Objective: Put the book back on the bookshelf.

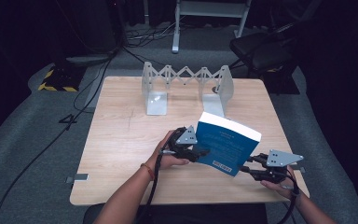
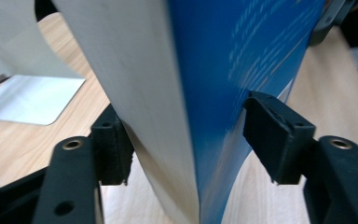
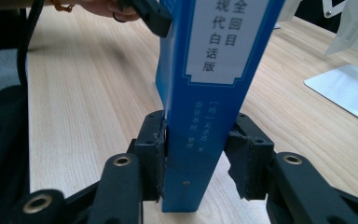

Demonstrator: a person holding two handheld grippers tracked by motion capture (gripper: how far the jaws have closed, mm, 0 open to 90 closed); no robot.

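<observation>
- Two grippers meet at one blue book in the high view: the book is tilted above the near right part of the wooden table, the left gripper at its left edge and the right gripper at its lower right corner. Behind it, at the table's far edge, stands a metal folding bookend rack.
- Left gripper view: the book's pale page edge and blue cover run up between the two black jaws. The left jaw touches the pages; the right jaw looks just off the cover, so this grip appears loose, jaws half wide.
- Right gripper view: the book's spine, with a white label of printed characters, stands upright between the jaws. Both pads press its sides, so this gripper holds the book. The bookend's flat base lies on the table at the right, and the other gripper's jaw meets the book at the top.
</observation>
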